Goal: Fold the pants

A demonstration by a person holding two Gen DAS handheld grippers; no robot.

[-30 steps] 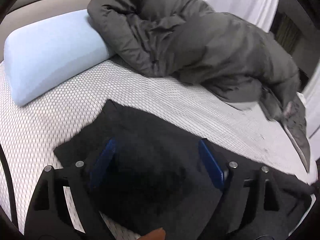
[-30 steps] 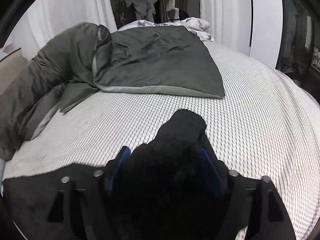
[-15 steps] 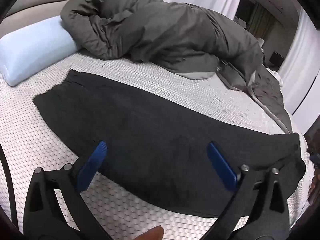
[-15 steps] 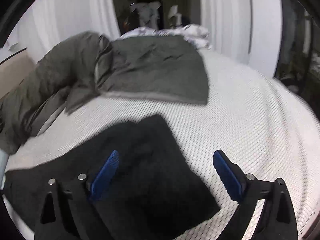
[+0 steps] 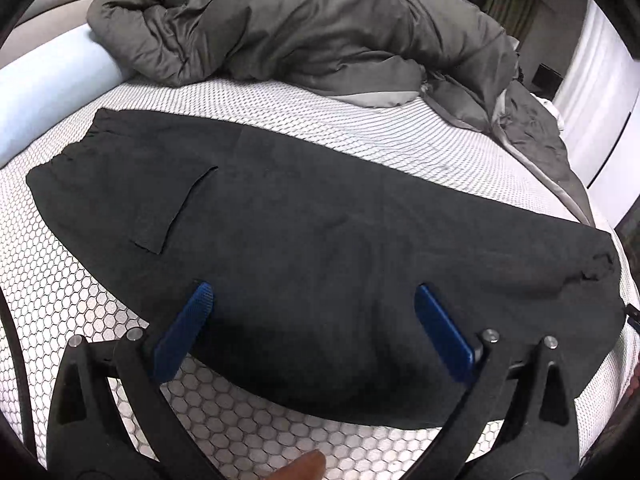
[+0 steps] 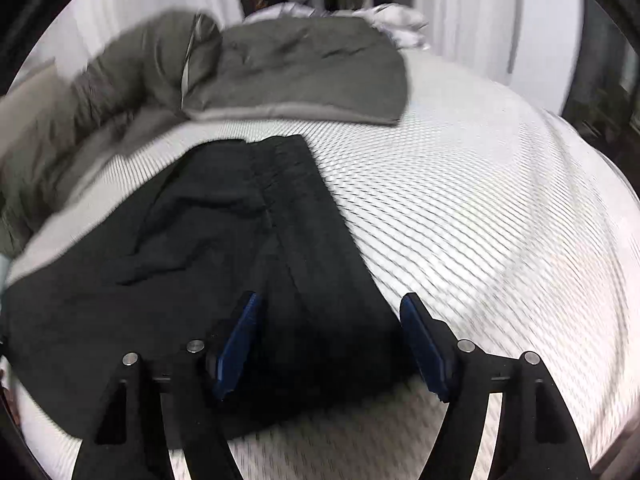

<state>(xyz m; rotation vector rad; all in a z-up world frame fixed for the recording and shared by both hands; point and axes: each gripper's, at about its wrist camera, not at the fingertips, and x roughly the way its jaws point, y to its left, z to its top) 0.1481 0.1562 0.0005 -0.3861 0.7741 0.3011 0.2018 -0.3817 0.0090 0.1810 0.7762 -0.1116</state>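
Black pants (image 5: 320,240) blur into shadow near frame edge

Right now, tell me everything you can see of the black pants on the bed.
The black pants lie spread lengthwise on the honeycomb-patterned mattress, in soft matte fabric, mostly flat with light wrinkles. A slanted pocket opening shows near the gathered waistband end by the blue pillow. The grey duvet lies beyond, apart. Neither gripper presses them.

I'm working in a home bedroom, over a bed (image 5: 360,140) with a honeycomb-patterned cover. A rumpled grey duvet (image 5: 300,28) lies on its far side, a pale blue pillow (image 5: 48,88) at one end, white curtains (image 6: 132,4) behind it.
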